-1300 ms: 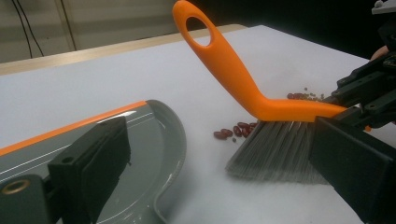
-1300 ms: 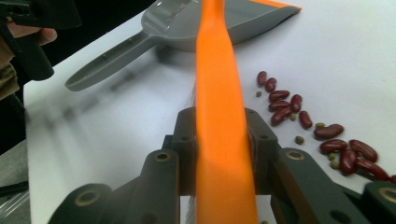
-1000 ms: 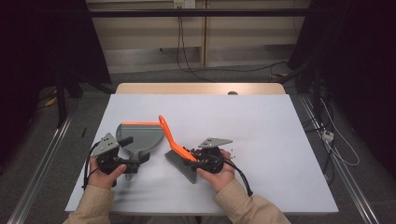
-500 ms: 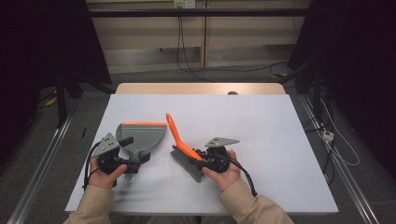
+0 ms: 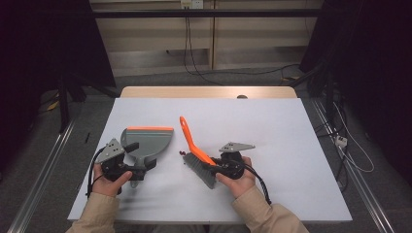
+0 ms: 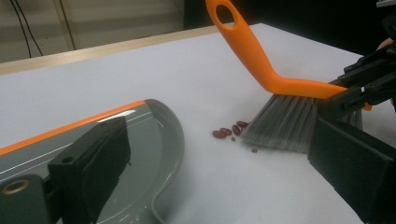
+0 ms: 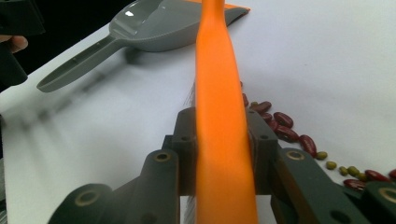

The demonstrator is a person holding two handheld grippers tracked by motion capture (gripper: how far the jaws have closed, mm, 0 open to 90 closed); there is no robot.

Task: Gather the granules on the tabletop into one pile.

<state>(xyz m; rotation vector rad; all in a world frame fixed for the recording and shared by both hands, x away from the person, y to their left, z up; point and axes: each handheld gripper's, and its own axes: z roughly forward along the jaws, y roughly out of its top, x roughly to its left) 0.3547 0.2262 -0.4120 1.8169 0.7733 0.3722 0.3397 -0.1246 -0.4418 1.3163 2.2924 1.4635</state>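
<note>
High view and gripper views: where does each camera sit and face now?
High view: above the person's side, looking forward and down on the table; both forearms show.
Left gripper view: rides the left gripper, looking between its open jaws across the dustpan to the brush.
Right gripper view: rides the right gripper, looking along the clamped brush handle toward the dustpan.
Both gripper views share the red beans.

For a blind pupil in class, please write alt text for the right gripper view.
The right gripper clamps an orange plastic brush handle running up the middle. Red and green beans lie scattered to its right; a grey plastic dustpan rests upper left.
</note>
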